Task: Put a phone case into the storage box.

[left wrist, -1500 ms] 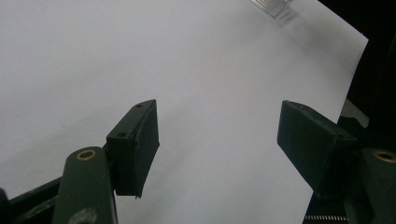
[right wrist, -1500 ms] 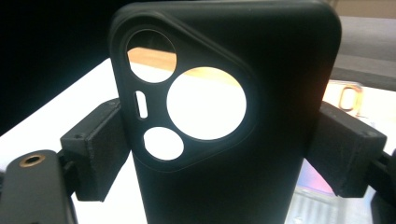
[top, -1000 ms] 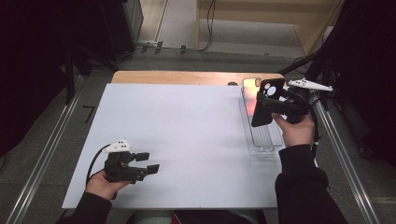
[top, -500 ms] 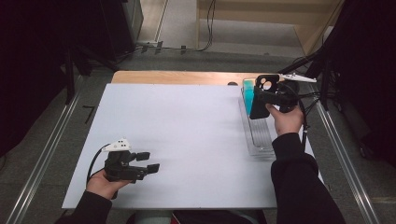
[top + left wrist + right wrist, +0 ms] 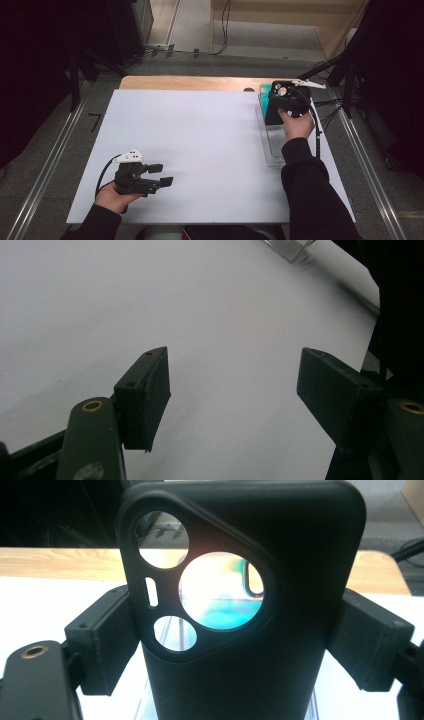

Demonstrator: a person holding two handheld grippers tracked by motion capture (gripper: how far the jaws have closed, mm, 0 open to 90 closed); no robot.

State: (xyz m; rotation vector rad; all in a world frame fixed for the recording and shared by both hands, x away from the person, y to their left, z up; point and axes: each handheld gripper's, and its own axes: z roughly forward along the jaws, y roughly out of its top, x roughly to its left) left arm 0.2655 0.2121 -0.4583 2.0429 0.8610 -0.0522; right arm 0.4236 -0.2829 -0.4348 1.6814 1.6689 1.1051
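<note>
Two jaws of your right gripper (image 5: 235, 645) clamp a black phone case (image 5: 245, 605) by its side edges; it stands upright between them, camera cut-outs at the top. Just beneath it lies a clear tray (image 5: 272, 142) with something teal at its far end. Your left gripper (image 5: 150, 176) rests open and empty on the white tabletop (image 5: 200, 140). Grey floor and cables lie beyond.

Left gripper (image 5: 159, 175) agape, right gripper (image 5: 235, 630) clamped.
</note>
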